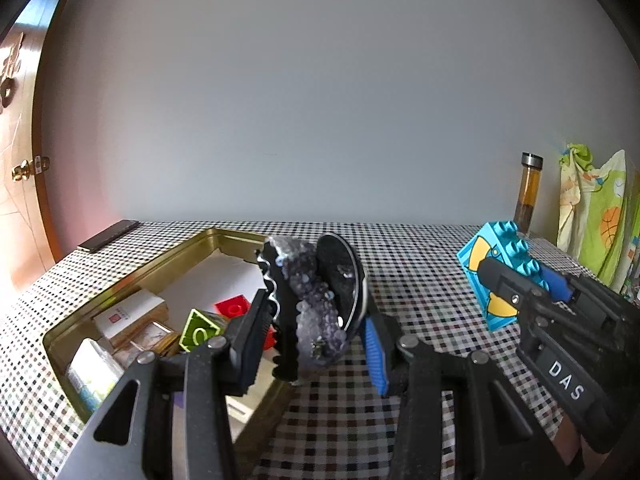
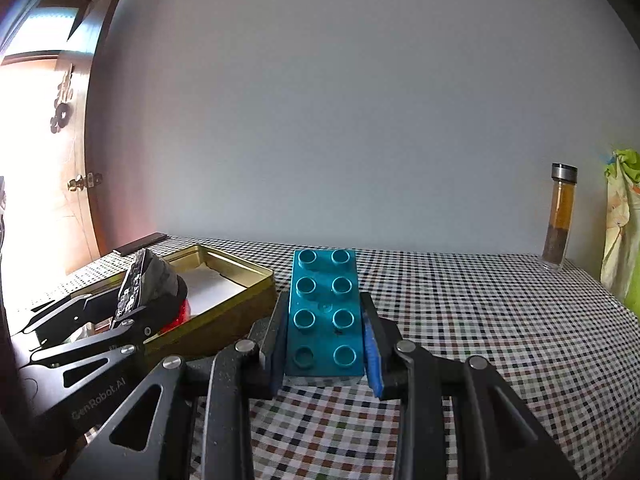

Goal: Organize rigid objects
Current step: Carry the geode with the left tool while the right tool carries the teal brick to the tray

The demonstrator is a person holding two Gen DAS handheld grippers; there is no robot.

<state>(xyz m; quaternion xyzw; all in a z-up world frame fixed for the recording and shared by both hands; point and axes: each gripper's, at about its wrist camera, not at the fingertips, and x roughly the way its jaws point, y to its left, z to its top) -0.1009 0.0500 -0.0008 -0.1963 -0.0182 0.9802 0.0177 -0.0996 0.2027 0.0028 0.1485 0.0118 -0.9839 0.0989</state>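
Left wrist view: your left gripper (image 1: pixel 316 312) fingers clamp a purple crystal geode (image 1: pixel 316 312) above the gold tin (image 1: pixel 132 276) edge. Your right gripper (image 2: pixel 326 344) fingers pinch the teal brick (image 2: pixel 325 312) over the checkered table (image 2: pixel 480 320).

A plain pale grey wall (image 2: pixel 340 120) fills the back. A checked tablecloth (image 2: pixel 500 340) covers the table up to it. On the left stands a brown wooden door (image 1: pixel 24 200) with a brass handle (image 1: pixel 30 168), washed in bright light, probably daylight. Patterned green fabric (image 1: pixel 596 216) hangs at the right edge.
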